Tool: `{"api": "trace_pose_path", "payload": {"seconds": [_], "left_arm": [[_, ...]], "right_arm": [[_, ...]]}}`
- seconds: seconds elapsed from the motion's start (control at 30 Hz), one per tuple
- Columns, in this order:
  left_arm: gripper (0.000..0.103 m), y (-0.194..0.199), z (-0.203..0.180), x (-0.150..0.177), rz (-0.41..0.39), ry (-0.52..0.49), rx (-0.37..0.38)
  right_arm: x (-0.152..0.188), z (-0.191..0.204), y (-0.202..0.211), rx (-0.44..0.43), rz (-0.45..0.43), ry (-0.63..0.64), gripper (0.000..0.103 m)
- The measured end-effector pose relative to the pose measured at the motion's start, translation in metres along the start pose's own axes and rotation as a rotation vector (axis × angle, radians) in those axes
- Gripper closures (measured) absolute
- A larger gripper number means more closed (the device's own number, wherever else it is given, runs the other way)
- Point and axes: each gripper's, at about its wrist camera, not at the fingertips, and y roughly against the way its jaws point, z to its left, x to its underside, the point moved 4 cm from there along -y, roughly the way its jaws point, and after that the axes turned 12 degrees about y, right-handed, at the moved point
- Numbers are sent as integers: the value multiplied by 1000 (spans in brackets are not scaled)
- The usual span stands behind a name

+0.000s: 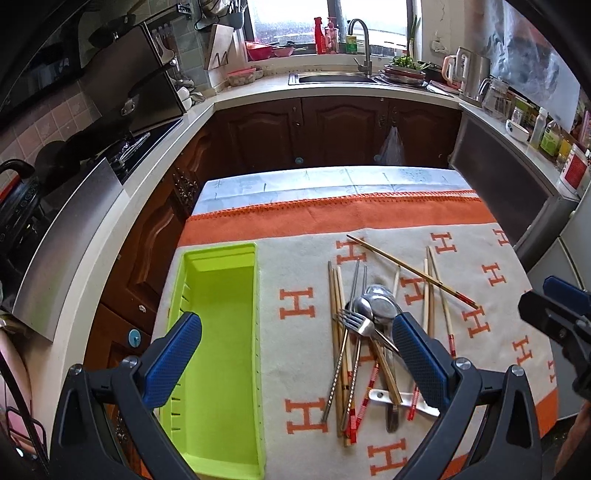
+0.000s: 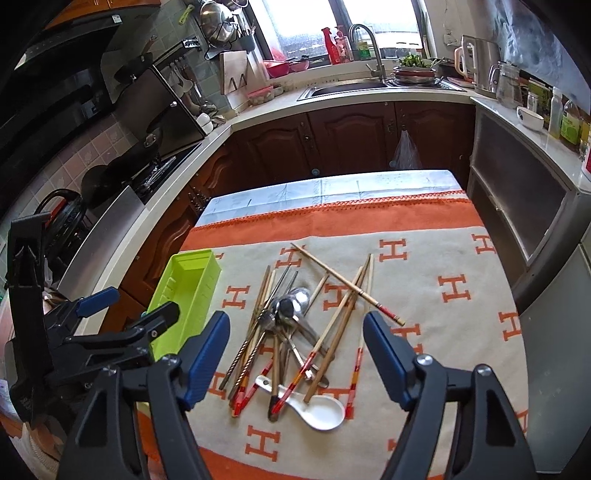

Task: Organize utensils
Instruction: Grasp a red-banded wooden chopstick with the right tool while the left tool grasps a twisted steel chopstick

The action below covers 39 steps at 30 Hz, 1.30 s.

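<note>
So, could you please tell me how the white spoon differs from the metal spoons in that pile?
The white spoon is matte white with a short, thick handle; the metal spoons are shiny steel with long, thin handles. The white spoon lies at the near edge of the pile, bowl toward the right; the metal spoons sit mid-pile, bowls pointing away. Both lie tangled among chopsticks on the patterned cloth, outside the green tray.

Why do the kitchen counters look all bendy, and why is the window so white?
Left wrist view: the fisheye lens curves the white countertop and darkens the corners; daylight washes the window out to white. Right wrist view: the same bending; the window glares, and the shiny metal spoons catch reflections. The pile is sharp in both views.
</note>
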Motion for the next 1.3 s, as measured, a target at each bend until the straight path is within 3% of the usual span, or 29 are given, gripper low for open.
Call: {"api": "trace_pose_path", "payload": {"seconds": [0.23,0.37,0.5,0.7,0.9,1.03,1.13,1.3], "left_arm": [[2,-58,-1,-14,80,-9,8],[12,-88,-5,-13,118,-30,10],[30,-110,-7,-5,177,-40,42],[43,-124,-5,7,243,-76,79],[44,-123,-3,23,299,-111,131],[44,-122,-6,37,334,-138,155],[45,-123,-7,45,357,-147,164],[57,-132,-6,57,400,-129,171]], "right_arm": [[-22,-43,-48,5,49,34,42],[-23,-54,-91,8,112,91,52],[-20,-51,-133,-31,173,145,56],[-19,-36,-180,-34,224,251,62],[-7,-23,-217,6,313,369,78],[-6,-27,-218,0,302,345,97],[-7,-30,-209,-18,285,305,97],[-9,-36,-176,-64,212,191,97]]}}
